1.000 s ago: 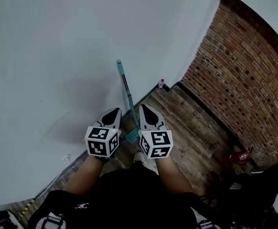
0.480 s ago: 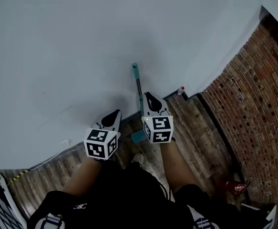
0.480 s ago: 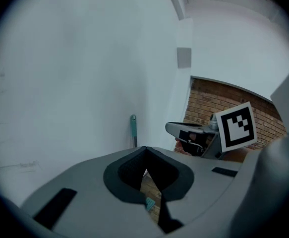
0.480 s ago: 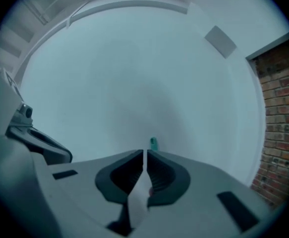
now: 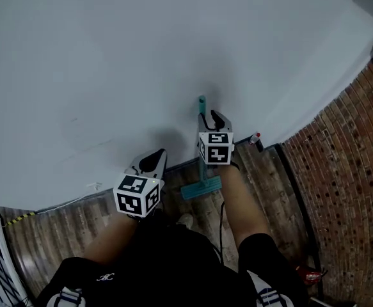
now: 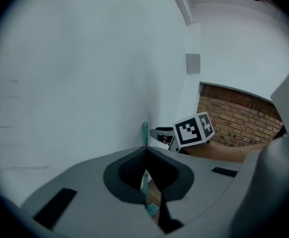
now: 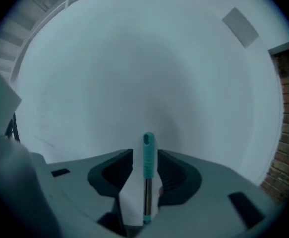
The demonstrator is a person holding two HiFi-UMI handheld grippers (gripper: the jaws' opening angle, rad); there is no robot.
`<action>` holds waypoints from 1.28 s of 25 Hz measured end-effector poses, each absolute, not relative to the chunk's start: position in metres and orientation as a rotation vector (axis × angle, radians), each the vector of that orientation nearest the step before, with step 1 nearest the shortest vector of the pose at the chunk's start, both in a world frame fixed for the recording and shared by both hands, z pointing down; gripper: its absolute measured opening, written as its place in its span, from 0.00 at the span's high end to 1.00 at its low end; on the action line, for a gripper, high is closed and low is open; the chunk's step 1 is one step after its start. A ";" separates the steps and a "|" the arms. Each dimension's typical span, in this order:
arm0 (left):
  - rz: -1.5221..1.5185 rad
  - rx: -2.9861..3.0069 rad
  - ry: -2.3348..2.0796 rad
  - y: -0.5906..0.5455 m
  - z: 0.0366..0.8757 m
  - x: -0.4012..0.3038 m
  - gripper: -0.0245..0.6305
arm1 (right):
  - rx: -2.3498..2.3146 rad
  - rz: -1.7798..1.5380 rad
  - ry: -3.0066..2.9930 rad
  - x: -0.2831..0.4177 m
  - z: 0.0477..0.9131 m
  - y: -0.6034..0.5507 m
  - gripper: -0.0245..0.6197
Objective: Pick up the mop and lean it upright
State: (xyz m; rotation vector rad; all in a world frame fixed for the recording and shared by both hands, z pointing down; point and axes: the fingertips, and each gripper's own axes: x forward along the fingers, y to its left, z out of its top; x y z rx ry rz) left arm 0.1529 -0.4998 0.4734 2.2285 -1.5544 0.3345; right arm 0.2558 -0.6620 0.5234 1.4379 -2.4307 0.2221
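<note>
Teal-gripped, metal-shafted mop [image 5: 201,104] with a flat teal head leans upright against the white wall [image 5: 109,75], between the jaws of my right claw [image 7: 144,155], which have just opened off it; my left claw [image 6: 145,151] is closed, empty.

The head view looks steeply down from above on the white wall [image 5: 109,56] and wooden floor [image 5: 64,226]. Both gripper views face that wall from close by. All three share the mop [image 5: 202,104] near frame centre.
</note>
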 end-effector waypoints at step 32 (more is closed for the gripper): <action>0.290 2.366 -1.315 -0.574 0.482 0.166 0.98 | 1.749 0.218 -2.289 0.325 0.530 -0.593 0.80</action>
